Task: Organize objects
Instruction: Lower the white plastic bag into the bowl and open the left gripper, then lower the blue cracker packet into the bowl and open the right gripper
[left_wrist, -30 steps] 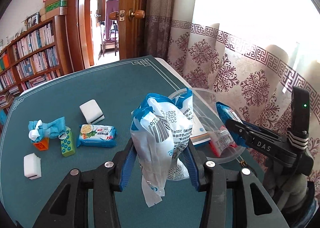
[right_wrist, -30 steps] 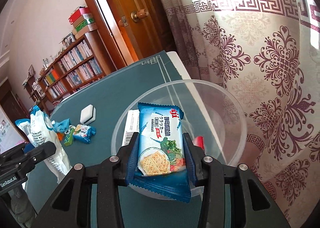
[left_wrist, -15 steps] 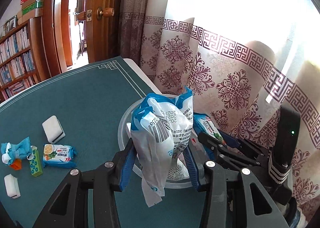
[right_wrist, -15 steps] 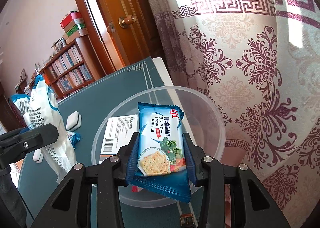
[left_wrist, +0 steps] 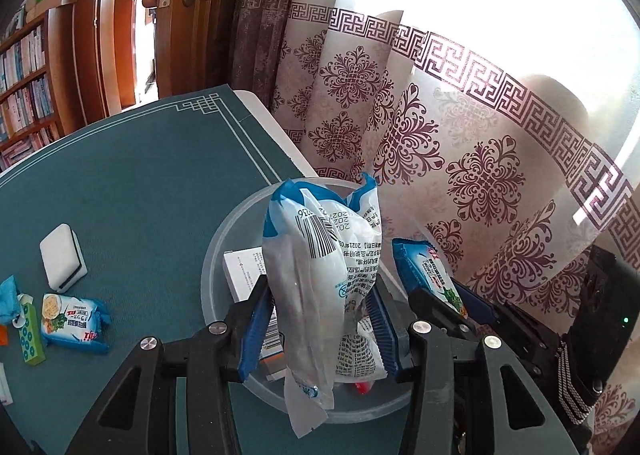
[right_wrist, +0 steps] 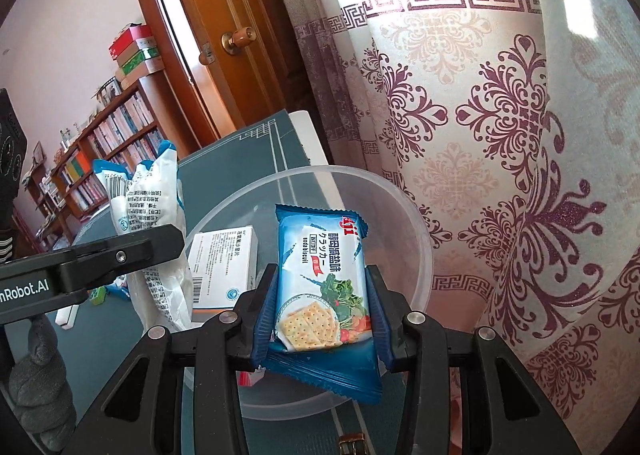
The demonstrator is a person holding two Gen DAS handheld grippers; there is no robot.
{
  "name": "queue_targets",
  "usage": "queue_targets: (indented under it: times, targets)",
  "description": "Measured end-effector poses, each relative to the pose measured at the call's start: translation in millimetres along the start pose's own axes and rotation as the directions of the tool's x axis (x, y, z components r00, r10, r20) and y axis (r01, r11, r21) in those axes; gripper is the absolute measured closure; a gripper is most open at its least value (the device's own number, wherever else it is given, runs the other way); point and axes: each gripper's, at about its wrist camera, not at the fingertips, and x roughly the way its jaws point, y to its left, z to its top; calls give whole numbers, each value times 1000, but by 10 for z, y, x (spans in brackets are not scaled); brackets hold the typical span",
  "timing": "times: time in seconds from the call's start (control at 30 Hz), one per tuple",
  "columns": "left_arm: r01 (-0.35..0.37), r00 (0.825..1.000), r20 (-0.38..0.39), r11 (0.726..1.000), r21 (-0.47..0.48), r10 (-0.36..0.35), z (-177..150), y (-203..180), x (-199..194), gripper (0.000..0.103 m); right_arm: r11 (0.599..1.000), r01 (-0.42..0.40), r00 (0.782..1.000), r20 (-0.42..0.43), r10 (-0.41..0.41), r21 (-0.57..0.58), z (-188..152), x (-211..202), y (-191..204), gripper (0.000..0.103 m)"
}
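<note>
Left gripper (left_wrist: 320,319): fingers pinch a white plastic bag (left_wrist: 320,267) from both sides; the bag stands upright between them, held over the bowl.
White plastic bag: crumpled, translucent white with blue edges at the top, a black barcode and small printed text; its lower tail hangs below the fingers.
Right gripper (right_wrist: 322,315): fingers clamp a blue cracker packet (right_wrist: 322,287) by its long sides, over the bowl's near rim.
Blue cracker packet: glossy blue wrapper, red logo at the top, white lettering, a picture of square crackers with greens and tomatoes at the bottom.
Bowl (right_wrist: 416,251): clear plastic, round, on the teal counter (left_wrist: 140,191) near the edge beside the curtain (right_wrist: 500,135).
Inside the bowl: one white box (right_wrist: 222,267) with a barcode lying flat; something small and red (left_wrist: 362,387) at the bottom, too hidden to name.
Left on the counter: one white sponge-like block (left_wrist: 62,257) with a dark edge; one second cracker packet (left_wrist: 74,321) lying flat; one green block with circles (left_wrist: 30,339) just beside it; a blue crumpled wrapper (left_wrist: 8,299) at the frame edge.
Counts: two cracker packets in all, one held, one on the counter; one white bag; one bowl; one box.
</note>
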Motion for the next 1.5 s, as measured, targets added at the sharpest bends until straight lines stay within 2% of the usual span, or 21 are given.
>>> queue_targets:
  times: [0.1, 0.13, 0.17, 0.4, 0.53, 0.73, 0.9, 1.17, 1.33, 1.5]
  targets:
    - [-1, 1000, -3, 1000, -23, 1, -6, 57, 28, 44, 1000, 10, 1000, 6, -10, -2, 0, -2, -3, 60]
    - [-5, 1000, -2, 1000, -31, 5, -8, 74, 35, 35, 1000, 12, 1000, 7, -12, -2, 1, -1, -3, 60]
    - [-6, 1000, 2, 999, -39, 6, -15, 96, 28, 32, 1000, 13, 1000, 6, -13, -2, 0, 2, -4, 60]
    - [-38, 999, 13, 998, -49, 39, -103, 182, -37, 29, 999, 31, 999, 11, -31, -19, -12, 10, 27, 60]
    - [-89, 995, 36, 995, -37, 91, -186, 199, -100, 19, 999, 44, 999, 20, -44, -19, -8, 3, 24, 60]
    - [-147, 987, 62, 989, -6, 148, -319, 202, -197, 14, 996, 80, 995, 59, -78, -36, 2, -47, 45, 58]
    - [-173, 983, 68, 985, 7, 172, -428, 228, -273, 11, 996, 78, 994, 74, -74, -39, 7, -112, 75, 57]
    - [-206, 977, 50, 978, -38, 208, -582, 393, -351, 9, 997, 65, 995, 77, -61, -51, -30, -212, 180, 57]
    - [-258, 963, 65, 965, -47, 261, -655, 465, -429, 7, 997, 56, 995, 87, -50, -62, -38, -294, 252, 55]
    - [-280, 956, 74, 959, -53, 283, -714, 517, -506, 7, 996, 44, 995, 88, -37, -81, -70, -341, 351, 52]
